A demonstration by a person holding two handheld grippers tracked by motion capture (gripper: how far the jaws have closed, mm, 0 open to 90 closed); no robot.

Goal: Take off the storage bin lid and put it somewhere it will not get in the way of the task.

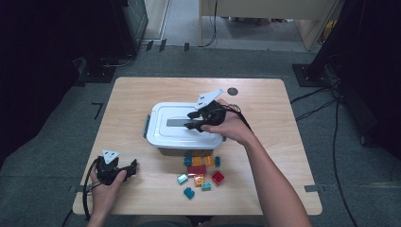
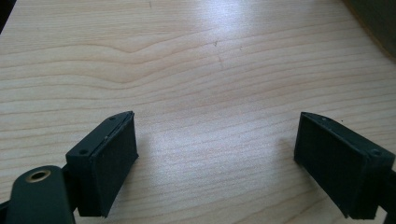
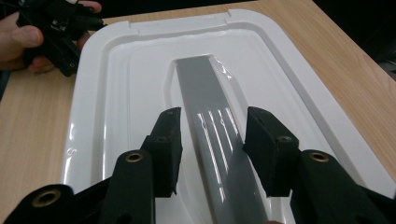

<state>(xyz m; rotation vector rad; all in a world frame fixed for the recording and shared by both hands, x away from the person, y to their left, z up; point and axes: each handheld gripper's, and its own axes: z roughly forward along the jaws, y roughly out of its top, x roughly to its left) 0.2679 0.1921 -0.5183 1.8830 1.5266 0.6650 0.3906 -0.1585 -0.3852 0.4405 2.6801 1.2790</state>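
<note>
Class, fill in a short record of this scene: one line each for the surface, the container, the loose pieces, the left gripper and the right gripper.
surface: wooden table
container: white lidded box, grey handle set in the lid
loose pieces: coloured blocks on the table in front of the box
left gripper: open, over bare table
right gripper: open, jaws either side of the handle

The white lidded bin (image 1: 182, 130) is occupying the middle of the table (image 1: 132, 94). The right gripper (image 1: 195, 119) is standing over its lid, jaws parted either side of the grey handle (image 3: 212, 130). Loose toy bricks (image 1: 201, 170) are crowding the strip between the bin and the near edge. The left gripper (image 1: 130, 168) is sitting near the near left corner, jaws wide, with bare wood lying ahead of it. The far edge and right side are lying open
</note>
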